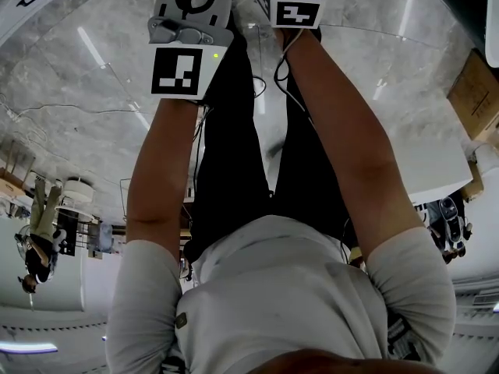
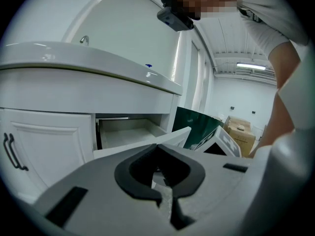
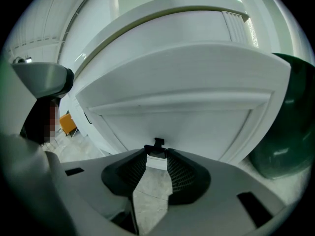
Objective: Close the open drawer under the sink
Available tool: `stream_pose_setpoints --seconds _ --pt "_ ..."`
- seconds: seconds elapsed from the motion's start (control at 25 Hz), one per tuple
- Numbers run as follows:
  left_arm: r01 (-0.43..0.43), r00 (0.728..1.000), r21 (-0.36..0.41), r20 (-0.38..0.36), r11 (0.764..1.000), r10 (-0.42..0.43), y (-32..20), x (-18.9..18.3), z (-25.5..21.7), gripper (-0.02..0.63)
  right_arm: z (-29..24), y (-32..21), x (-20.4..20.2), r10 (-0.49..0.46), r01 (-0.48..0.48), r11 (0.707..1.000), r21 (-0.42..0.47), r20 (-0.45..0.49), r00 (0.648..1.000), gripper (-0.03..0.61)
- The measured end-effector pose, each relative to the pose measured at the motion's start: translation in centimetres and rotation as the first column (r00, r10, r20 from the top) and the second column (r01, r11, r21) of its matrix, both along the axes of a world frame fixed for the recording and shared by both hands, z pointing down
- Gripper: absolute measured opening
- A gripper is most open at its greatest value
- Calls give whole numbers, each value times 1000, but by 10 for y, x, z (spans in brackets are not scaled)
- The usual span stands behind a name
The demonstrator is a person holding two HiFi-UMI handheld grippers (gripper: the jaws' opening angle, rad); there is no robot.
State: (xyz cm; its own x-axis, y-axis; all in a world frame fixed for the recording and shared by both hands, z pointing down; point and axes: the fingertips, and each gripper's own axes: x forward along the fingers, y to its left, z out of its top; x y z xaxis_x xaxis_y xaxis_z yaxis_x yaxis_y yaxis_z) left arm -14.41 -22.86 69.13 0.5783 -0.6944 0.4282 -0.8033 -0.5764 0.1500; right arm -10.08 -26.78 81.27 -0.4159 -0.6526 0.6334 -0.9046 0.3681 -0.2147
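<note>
Drawer (image 2: 129,135) sits directly under the sink (image 2: 98,68), pulled out, inside bare, white front panel angled out past the sink's rim. To the side of it, also below the sink, a shut cabinet door (image 2: 49,151) w/ a dark bar pull (image 2: 12,151). L gripper (image 2: 157,149) hangs out in front of the sink, lower than the basin, aimed at the drawer; jaw tips meet, nothing pinched between them. R gripper (image 3: 156,154) is low under the sink's front, looking up at the drawer panel; jaws a narrow gap apart, and a small black drawer handle (image 3: 157,142) shows right at the tips. Can't tell if they touch it. A dark green panel (image 2: 197,127) stands just past the sink's far end, cardboard boxes (image 2: 241,132) well beyond. In the head view both forearms reach toward the grippers over grey marble floor (image 1: 78,76).
</note>
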Motion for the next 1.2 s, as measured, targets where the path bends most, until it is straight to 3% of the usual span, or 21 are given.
stream_pose_setpoints --seconds 1.2 --pt "19 999 -38 -49 999 -21 -36 -4 -17 9 -6 -19 -1 1 -3 999 -37 -58 998 140"
